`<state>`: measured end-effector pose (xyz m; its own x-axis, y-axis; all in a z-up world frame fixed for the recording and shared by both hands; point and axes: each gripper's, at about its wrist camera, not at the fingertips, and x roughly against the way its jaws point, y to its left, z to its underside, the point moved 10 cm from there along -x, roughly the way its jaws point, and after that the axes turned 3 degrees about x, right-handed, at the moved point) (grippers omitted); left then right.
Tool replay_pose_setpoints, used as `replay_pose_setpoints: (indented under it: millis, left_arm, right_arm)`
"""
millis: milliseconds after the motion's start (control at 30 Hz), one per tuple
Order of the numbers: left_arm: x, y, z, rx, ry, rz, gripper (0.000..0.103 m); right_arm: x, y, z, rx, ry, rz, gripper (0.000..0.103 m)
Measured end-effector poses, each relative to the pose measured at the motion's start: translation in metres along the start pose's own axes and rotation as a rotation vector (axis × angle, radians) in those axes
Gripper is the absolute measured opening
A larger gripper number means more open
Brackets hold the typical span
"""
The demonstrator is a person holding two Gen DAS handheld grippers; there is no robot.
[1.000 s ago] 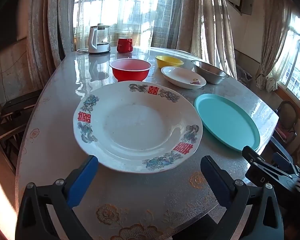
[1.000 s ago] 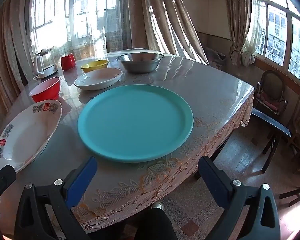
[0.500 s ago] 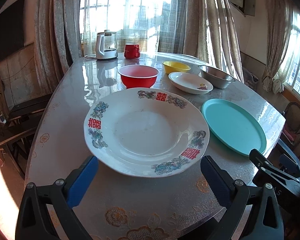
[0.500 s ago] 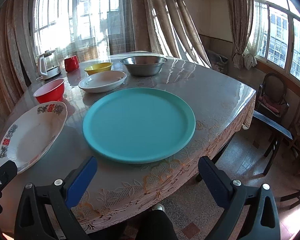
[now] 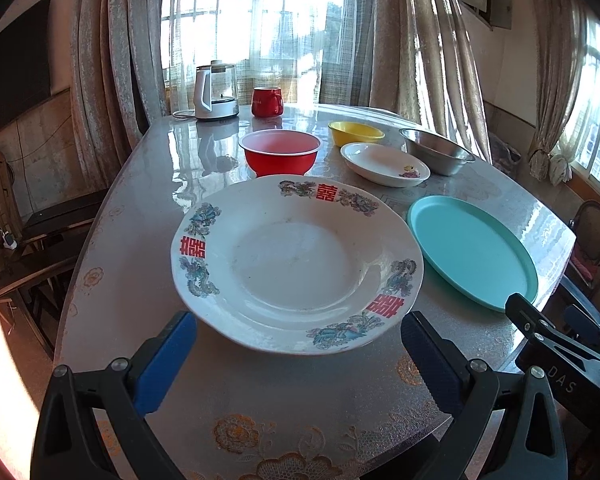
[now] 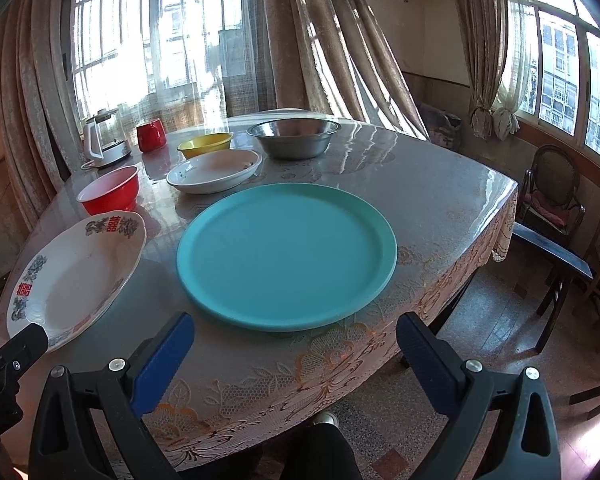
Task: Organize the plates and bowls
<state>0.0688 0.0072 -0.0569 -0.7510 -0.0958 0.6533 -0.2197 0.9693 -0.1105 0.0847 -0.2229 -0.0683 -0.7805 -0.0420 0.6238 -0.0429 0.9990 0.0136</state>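
Where table (image 6: 440, 200) rim nears, both claws wide, plates apart.

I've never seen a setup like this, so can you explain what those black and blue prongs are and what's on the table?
Those prongs are two hand-held grippers, one in each of a person's hands, each with a camera looking along its jaws. The left gripper faces a white patterned plate; the right gripper faces a teal plate. Both are open and hold nothing. Farther back on the table sit a red bowl, a small white dish, a yellow bowl, a steel bowl, a red mug and a kettle.
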Motion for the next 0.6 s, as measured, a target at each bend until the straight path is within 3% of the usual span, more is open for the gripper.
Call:
replay_pose_setpoints:
  millis: [600]
  left_arm:
    - [-0.0014,-0.0002,0.002,0.001,0.007,0.001,0.103]
  right_arm:
    - [-0.0011,0.0025,0.0013,0.005,0.007,-0.011,0.103]
